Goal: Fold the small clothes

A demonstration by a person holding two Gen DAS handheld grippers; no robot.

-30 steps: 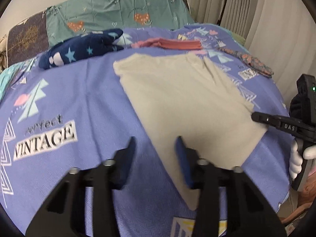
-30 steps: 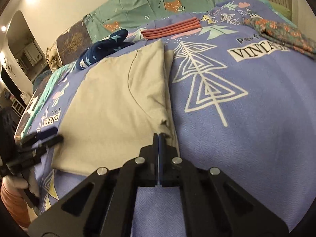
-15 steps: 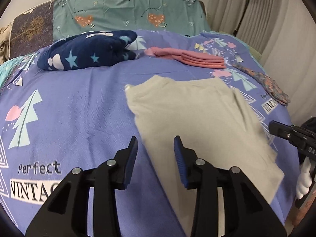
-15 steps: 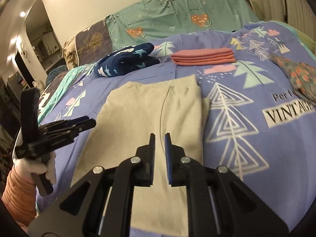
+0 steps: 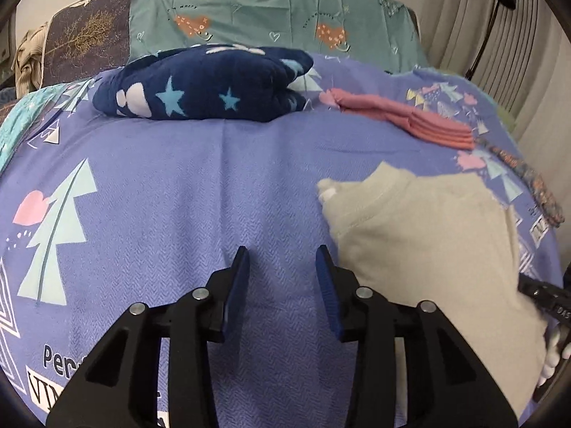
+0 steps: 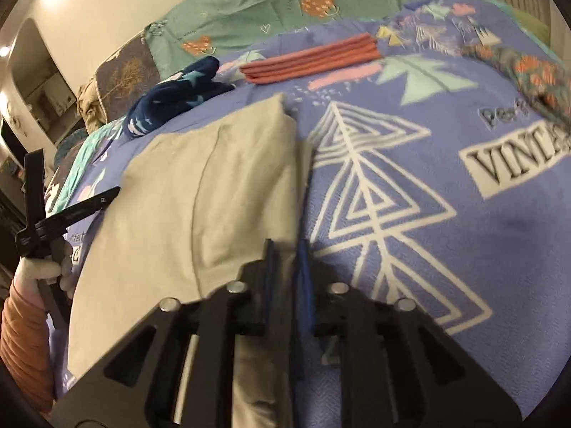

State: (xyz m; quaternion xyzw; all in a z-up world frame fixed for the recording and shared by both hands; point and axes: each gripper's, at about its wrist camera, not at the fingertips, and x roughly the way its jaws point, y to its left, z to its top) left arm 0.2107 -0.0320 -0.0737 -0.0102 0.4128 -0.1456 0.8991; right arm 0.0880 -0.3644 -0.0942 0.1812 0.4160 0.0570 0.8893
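Beige shirt (image 5: 428,242) right of spread left gripper (image 5: 282,271); right gripper (image 6: 287,249) slightly parted over its edge.

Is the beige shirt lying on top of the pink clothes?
No, the beige shirt lies flat on the blue bedspread, apart from the folded pink clothes farther back.

the beige garment (image 5: 435,249) lay flat on the purple bedspread, folded lengthwise into a long panel with a ribbed neckline at its far end, toward 12 o'clock. in the right wrist view the beige garment (image 6: 214,192) showed one fold line running down its length and a doubled right edge, with a narrow strip of the lower layer peeking out at 3 o'clock. its surface was smooth, with only soft creases. at 12 o'clock beyond it, well apart, sat a stack of folded pink clothes (image 6: 310,62).
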